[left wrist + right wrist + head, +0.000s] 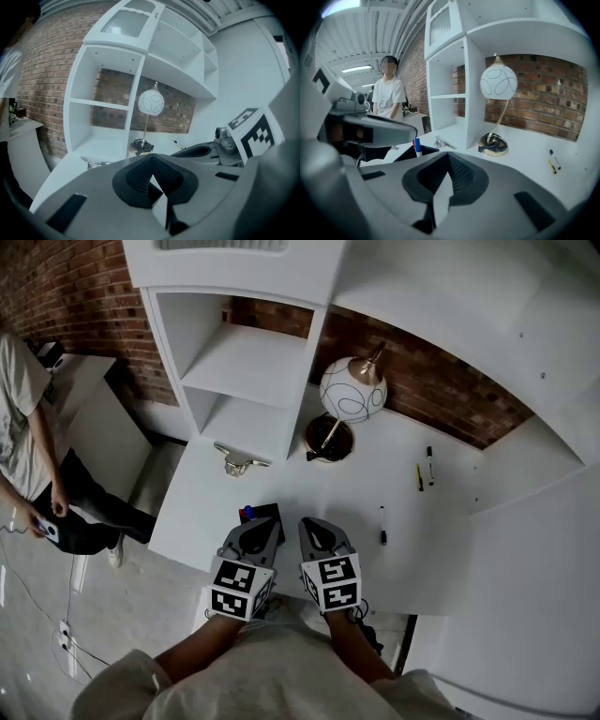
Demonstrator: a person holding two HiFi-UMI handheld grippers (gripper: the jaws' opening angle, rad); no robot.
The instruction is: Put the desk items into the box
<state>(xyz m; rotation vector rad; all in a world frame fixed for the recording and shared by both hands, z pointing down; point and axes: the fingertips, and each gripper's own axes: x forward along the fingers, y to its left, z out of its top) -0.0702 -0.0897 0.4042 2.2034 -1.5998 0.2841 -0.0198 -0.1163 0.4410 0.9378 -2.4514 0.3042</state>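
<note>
On the white desk point(281, 488) lie a black marker point(430, 465), a yellow pen point(419, 478) and another marker point(382, 524). A silver metal desk tool point(238, 460) lies by the shelf unit. A small black box point(266, 514) at the desk's front edge holds a blue marker point(247, 513) and something red. My left gripper point(258, 529) hovers just over the box, jaws shut and empty. Beside it my right gripper point(314, 526) is also shut and empty. From the right gripper view, the box point(410, 152) and its blue marker point(417, 146) sit to the left of the jaws.
A globe lamp point(352, 390) stands on a round base point(329, 439) with a coiled cord at the back. White shelves point(246, 362) rise at the back left, against a brick wall. A person point(28, 427) stands off to the left near another table.
</note>
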